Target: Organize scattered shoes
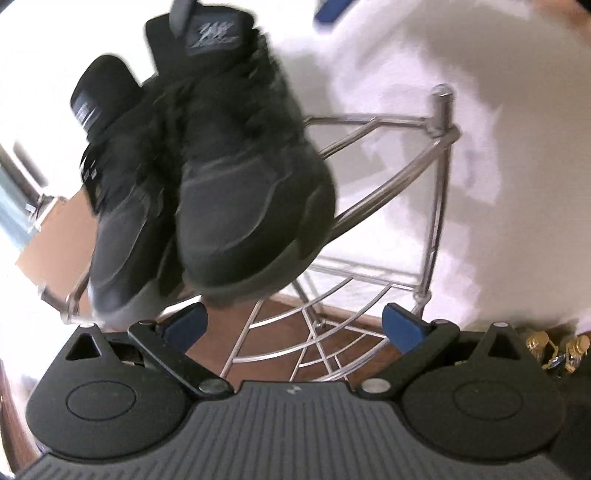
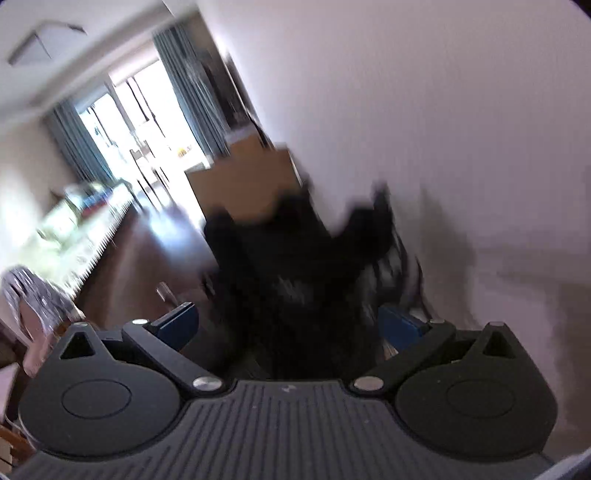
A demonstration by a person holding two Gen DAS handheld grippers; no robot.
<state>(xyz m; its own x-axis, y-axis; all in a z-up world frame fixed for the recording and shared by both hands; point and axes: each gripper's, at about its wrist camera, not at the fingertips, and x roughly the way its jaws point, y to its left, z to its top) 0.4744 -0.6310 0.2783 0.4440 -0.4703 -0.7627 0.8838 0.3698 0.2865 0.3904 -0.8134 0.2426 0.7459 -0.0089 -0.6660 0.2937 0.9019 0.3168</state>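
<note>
Two black sneakers sit side by side on the top shelf of a chrome wire corner rack (image 1: pixel 439 129), toes toward me: one (image 1: pixel 251 192) in the middle and one (image 1: pixel 122 221) to its left. My left gripper (image 1: pixel 291 325) is open just below their toes, with only lower rack wires between its blue pads. In the right wrist view the black shoes (image 2: pixel 295 280) are a dark blur between the widely spread fingers of my right gripper (image 2: pixel 288 326), which looks open. One blue pad (image 1: pixel 330 11) of that gripper shows behind the shoes' heels.
The rack stands in a corner of white walls (image 1: pixel 498 184) over a brown wooden floor (image 1: pixel 273 314). A cardboard box (image 2: pixel 243 181) is just left of the rack. Small gold-capped bottles (image 1: pixel 554 347) stand at lower right. A hallway leads to a bright window (image 2: pixel 140 110).
</note>
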